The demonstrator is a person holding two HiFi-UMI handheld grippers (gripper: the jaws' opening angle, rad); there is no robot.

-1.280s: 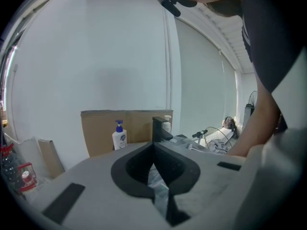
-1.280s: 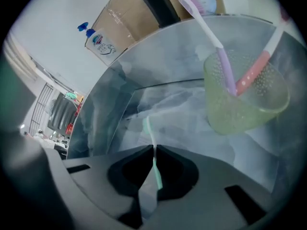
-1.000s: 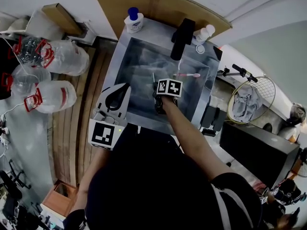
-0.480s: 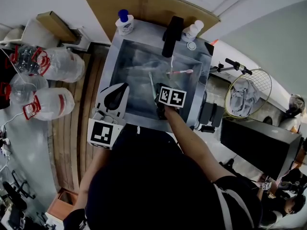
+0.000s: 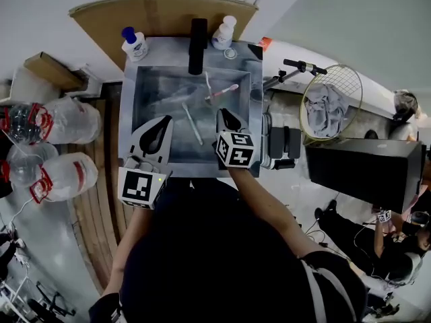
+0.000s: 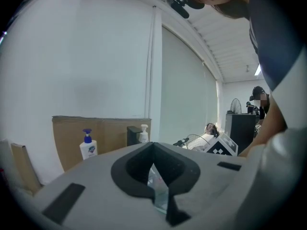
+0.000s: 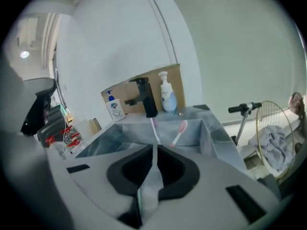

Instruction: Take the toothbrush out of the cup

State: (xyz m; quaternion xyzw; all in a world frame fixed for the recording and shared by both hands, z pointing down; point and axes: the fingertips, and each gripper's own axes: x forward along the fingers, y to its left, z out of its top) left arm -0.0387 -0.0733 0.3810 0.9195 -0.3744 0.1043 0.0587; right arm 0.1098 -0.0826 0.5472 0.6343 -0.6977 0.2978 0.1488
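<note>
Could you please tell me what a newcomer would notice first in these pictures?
The steel sink fills the middle, a black tap at its back. In it a pink toothbrush stands tilted near the tap and a white toothbrush lies nearer the person. The left claw and right claw hang shut over its near side.

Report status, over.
Both shut, empty: left gripper and right gripper, over the sink. White toothbrush lies flat in the basin; pink toothbrush stands near the faucet. Nothing blocks either.
</note>
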